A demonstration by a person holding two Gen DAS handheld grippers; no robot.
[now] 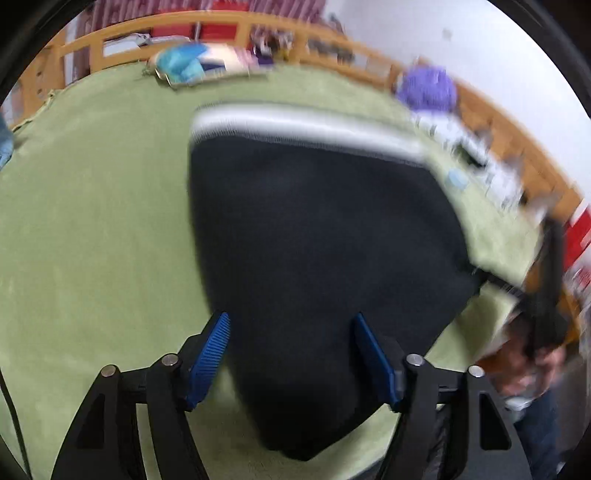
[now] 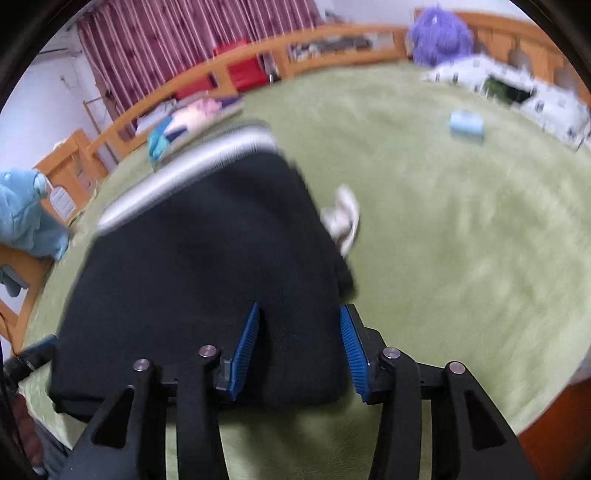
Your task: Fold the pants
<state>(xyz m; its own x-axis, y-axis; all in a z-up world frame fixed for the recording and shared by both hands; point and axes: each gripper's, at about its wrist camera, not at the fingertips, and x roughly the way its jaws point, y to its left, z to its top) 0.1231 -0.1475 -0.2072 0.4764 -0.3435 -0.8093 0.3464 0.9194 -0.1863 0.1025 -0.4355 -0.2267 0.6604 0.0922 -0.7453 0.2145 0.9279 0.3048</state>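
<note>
The black pants (image 1: 317, 236) lie folded into a thick pad on the green blanket (image 1: 92, 221), their white-and-grey waistband (image 1: 295, 127) at the far end. My left gripper (image 1: 291, 325) is open, its blue pads straddling the near left corner of the pants. In the right wrist view the pants (image 2: 207, 266) fill the lower left, waistband (image 2: 184, 170) far. My right gripper (image 2: 299, 325) is open over the near right corner. A white drawstring (image 2: 343, 218) pokes out at the right side. The other gripper and a hand (image 1: 532, 332) show at the right of the left view.
A wooden bed rail (image 2: 258, 51) bounds the far side. A purple plush (image 2: 439, 33), white patterned bedding (image 2: 517, 92), a light blue box (image 2: 467, 127), a colourful folded item (image 2: 184, 125) and a blue cloth (image 2: 26, 214) sit around the blanket.
</note>
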